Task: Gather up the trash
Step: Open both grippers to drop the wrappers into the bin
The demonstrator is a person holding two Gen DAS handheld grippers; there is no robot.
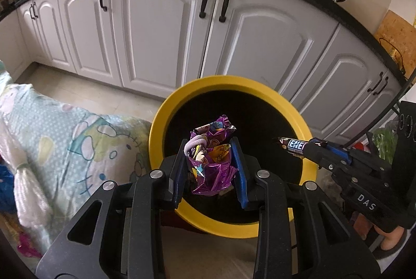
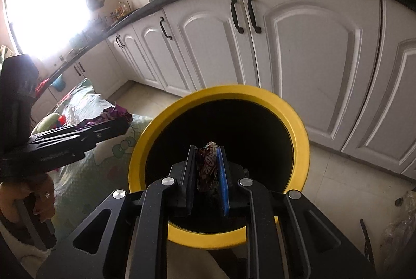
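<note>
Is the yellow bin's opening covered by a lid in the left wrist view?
No: the yellow bin stands open, its dark inside showing behind the purple wrapper held in the left gripper.

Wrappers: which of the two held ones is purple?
The crumpled wrapper in the left gripper. The right gripper holds a dark brown bar wrapper instead.
</note>
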